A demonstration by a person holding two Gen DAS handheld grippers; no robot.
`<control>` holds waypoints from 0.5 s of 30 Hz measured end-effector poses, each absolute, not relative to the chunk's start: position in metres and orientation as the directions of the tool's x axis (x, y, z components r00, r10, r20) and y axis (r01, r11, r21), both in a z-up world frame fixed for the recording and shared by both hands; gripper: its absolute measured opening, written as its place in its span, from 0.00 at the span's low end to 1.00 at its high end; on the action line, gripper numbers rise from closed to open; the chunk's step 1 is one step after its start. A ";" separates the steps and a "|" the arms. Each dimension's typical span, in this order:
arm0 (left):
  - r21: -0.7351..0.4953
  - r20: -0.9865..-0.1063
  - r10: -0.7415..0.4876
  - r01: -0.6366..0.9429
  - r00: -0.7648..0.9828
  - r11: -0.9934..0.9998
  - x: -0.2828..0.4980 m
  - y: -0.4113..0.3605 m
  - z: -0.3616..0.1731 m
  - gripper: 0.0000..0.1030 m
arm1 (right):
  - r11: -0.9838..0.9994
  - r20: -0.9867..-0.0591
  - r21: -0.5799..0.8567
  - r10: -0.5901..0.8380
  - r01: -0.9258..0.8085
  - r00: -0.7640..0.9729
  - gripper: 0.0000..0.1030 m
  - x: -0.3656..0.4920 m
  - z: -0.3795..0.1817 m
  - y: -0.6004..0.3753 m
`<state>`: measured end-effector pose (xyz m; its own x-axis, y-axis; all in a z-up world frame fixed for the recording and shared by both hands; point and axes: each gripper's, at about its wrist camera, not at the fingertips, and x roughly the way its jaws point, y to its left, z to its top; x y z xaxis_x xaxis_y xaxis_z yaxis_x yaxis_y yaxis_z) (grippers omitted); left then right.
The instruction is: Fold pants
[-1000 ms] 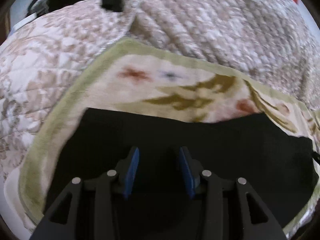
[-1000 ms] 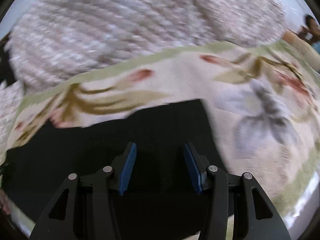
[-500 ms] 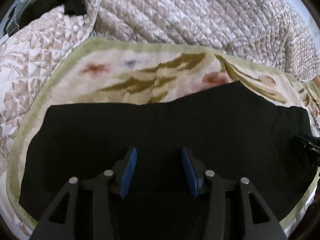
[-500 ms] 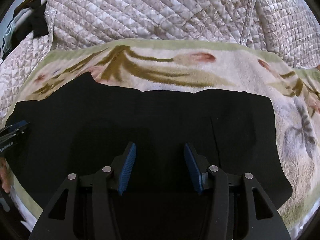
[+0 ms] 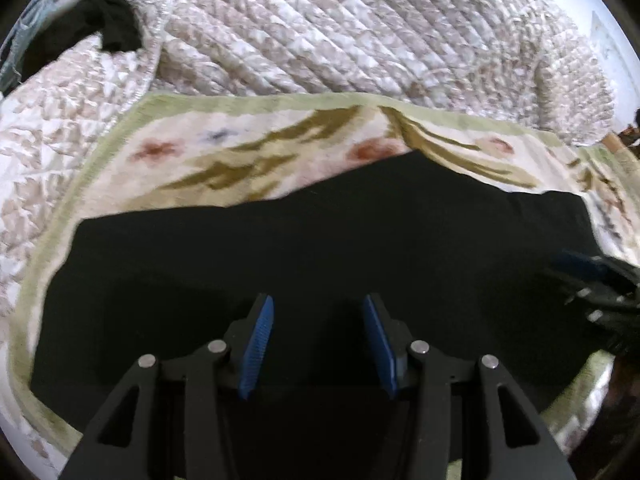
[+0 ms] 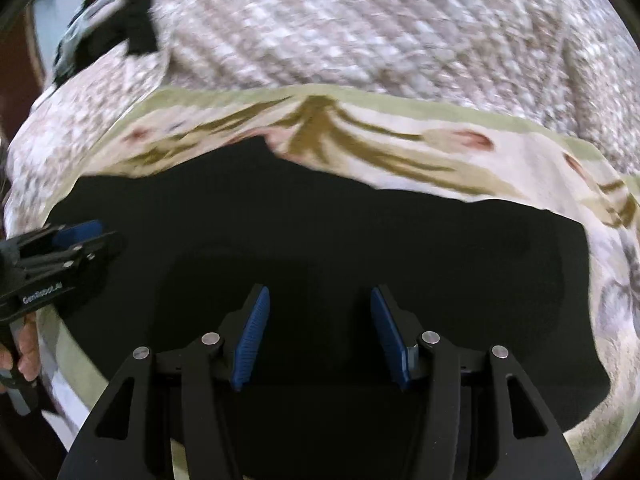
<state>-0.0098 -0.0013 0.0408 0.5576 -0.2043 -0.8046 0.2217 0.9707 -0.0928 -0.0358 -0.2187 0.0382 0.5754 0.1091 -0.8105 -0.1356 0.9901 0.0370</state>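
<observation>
The black pants point(image 5: 280, 248) lie spread flat on a cream floral blanket point(image 5: 248, 148); they also fill the middle of the right wrist view point(image 6: 360, 232). My left gripper point(image 5: 318, 312) is open and empty above the pants. My right gripper point(image 6: 320, 304) is open and empty above the pants too. The right gripper shows at the right edge of the left wrist view point(image 5: 592, 280). The left gripper shows at the left edge of the right wrist view point(image 6: 60, 248), held in a hand.
A quilted beige bedspread point(image 5: 360, 32) is bunched up behind the blanket point(image 6: 400, 144). A dark garment point(image 5: 108, 28) lies at the far left on the quilt, also seen in the right wrist view point(image 6: 120, 36). The blanket's green border point(image 5: 36, 320) runs along the left.
Both views have pulled back and shifted over the pants. Each gripper now shows in the other's view. Both jaws stay open and empty.
</observation>
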 end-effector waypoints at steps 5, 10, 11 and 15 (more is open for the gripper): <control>-0.022 -0.804 -0.144 0.213 0.577 0.977 -0.015 0.001 0.035 0.48 | 0.986 -0.817 -0.015 0.085 -0.168 0.570 0.53 -0.039 0.032 -0.207; -0.021 -0.795 -0.118 0.168 0.595 0.986 -0.015 0.015 0.042 0.48 | 0.990 -0.810 0.007 0.086 -0.138 0.580 0.53 -0.041 0.037 -0.215; -0.017 -0.790 -0.112 0.162 0.602 0.987 -0.017 0.017 0.044 0.48 | 0.990 -0.810 0.007 0.087 -0.139 0.580 0.53 -0.042 0.037 -0.215; -0.005 -0.787 -0.077 0.119 0.613 0.993 -0.022 0.030 0.045 0.48 | 0.990 -0.804 0.019 0.097 -0.138 0.587 0.53 -0.046 0.041 -0.215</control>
